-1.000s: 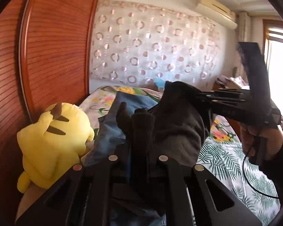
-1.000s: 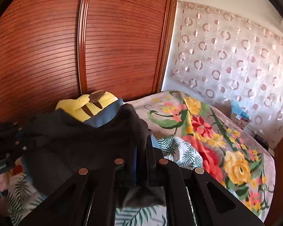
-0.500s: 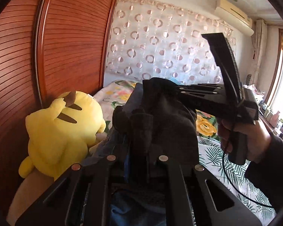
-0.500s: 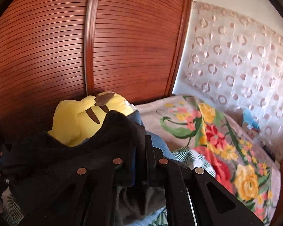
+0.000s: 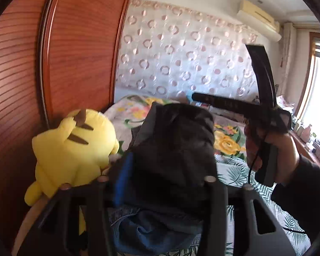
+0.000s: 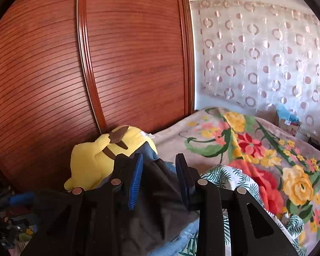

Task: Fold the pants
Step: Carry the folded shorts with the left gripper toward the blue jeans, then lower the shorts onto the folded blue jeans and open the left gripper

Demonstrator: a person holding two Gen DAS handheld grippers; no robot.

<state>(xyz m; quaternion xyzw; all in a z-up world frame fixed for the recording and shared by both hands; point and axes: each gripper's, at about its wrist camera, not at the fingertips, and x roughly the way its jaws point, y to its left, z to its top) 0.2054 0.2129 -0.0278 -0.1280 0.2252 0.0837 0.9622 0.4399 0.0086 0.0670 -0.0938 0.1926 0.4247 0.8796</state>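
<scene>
1. Pants are lying bunched on the bed, beside the plush toy; folding is looking partly done, with flattening apparently left.
2. Left gripper is standing open around the heap, gripping nothing.
3. Right gripper is likewise gaping, dark cloth lying loose between its fingers.
4. Fabric is showing dark outside, blue denim beneath.

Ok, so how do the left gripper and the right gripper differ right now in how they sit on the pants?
The left gripper has its jaws wide apart; the right gripper shows a narrower gap. The dark pants bulge up in a bunch between the left gripper's jaws, but lie flatter between the right gripper's. Shared: both are open, with blue pads showing, neither pinching the cloth.
</scene>
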